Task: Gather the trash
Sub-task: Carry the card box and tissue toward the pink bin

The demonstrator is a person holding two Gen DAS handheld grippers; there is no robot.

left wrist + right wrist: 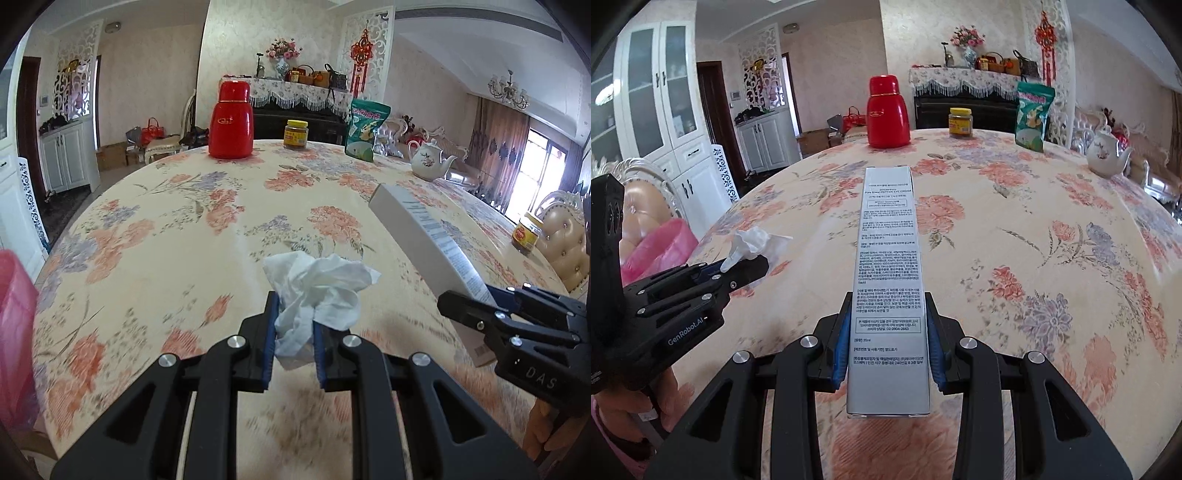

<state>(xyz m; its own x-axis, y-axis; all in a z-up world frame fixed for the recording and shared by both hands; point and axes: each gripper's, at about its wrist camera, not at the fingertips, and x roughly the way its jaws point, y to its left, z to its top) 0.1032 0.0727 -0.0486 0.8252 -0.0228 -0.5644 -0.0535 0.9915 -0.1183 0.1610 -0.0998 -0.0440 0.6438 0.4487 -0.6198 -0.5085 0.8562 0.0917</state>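
Right up against the lens, the left gripper [294, 325] has its blue pads squeezed nearly together on a crumpled white tissue [320, 291], which bunches up and spills out past the fingertips. Same story on the other side: the right gripper [889, 325] is clamped narrow on the lower part of a long white eye cream box [886, 266], and the box sticks straight out ahead of the jaws over the floral tablecloth [1015, 258]. So both bits of trash are already picked up and off the table, I'd say that's the grabbing half done. What's left is the dumping. Off to the left of the left gripper, at the table edge, there's a pink bag [14, 332] that looks like a bin liner, and my guess is that's where both go, but neither piece is over it yet. Farther out from the grippers, across the table, sit a red thermos [231, 122], a yellow-lidded jar [295, 134], a green snack bag [367, 129] and a white teapot [430, 158]. Those look like keepers to me, not trash, though I can't be sure about the snack bag.
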